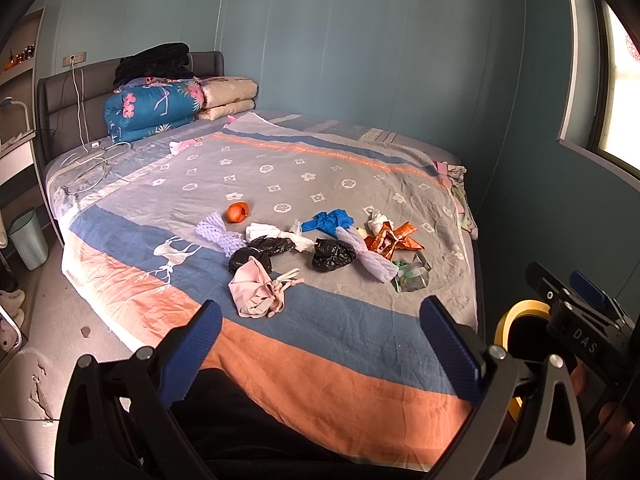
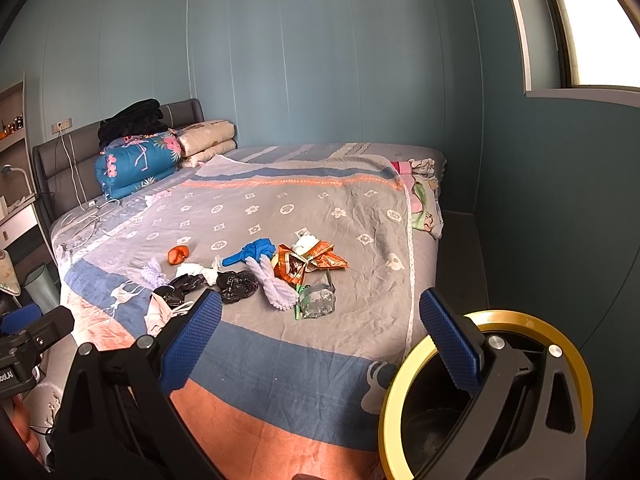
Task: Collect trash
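Blue walls stood behind the bed (image 1: 280,352). Trash pile (image 1: 320,240) lay mid-frame, with bare blanket around it. Left gripper (image 1: 320,348) and right gripper (image 2: 320,344) hung wide open, empty. Yellow-rimmed bin (image 2: 404,380) sat lower right, inside dark.

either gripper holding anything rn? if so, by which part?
Nothing held. Left gripper and right gripper are both open above the bed; the trash pile lies untouched.

A folded blue floral quilt (image 1: 152,110) and beige quilt (image 1: 228,96) lie against the grey headboard (image 1: 60,88). Black clothing (image 1: 154,62) tops the blue one. White charging cables (image 1: 92,152) trail across the patterned bedsheet (image 1: 320,184).
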A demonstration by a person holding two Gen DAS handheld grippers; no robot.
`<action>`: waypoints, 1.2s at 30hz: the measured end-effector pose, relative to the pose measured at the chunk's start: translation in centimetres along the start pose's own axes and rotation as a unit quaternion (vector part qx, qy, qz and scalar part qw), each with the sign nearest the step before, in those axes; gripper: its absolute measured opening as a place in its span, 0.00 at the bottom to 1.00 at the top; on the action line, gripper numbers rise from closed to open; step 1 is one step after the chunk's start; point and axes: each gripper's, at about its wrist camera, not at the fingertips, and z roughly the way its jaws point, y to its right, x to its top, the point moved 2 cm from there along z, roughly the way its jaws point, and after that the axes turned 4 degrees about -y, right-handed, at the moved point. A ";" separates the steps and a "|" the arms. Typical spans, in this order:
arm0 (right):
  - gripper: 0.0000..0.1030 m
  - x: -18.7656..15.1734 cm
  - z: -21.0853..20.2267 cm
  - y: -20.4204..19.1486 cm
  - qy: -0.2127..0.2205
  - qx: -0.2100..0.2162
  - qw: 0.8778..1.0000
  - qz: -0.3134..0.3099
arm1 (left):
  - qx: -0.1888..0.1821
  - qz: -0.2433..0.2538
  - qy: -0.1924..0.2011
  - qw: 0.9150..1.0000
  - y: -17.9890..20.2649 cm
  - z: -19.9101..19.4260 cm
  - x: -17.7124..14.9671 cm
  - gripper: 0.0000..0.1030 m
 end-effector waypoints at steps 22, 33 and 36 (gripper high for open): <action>0.92 0.1 -0.1 -0.1 0.001 -0.001 1.000 0.001 | 0.000 0.001 0.000 1.000 0.1 -0.2 0.0 0.93; 0.92 0.1 0.0 -0.1 0.001 -0.002 1.000 0.001 | 0.000 0.001 -0.001 1.000 0.1 -0.1 0.0 0.93; 0.92 0.1 0.0 -0.2 0.000 -0.002 1.000 0.001 | 0.000 0.001 -0.001 1.000 0.1 -0.1 0.0 0.93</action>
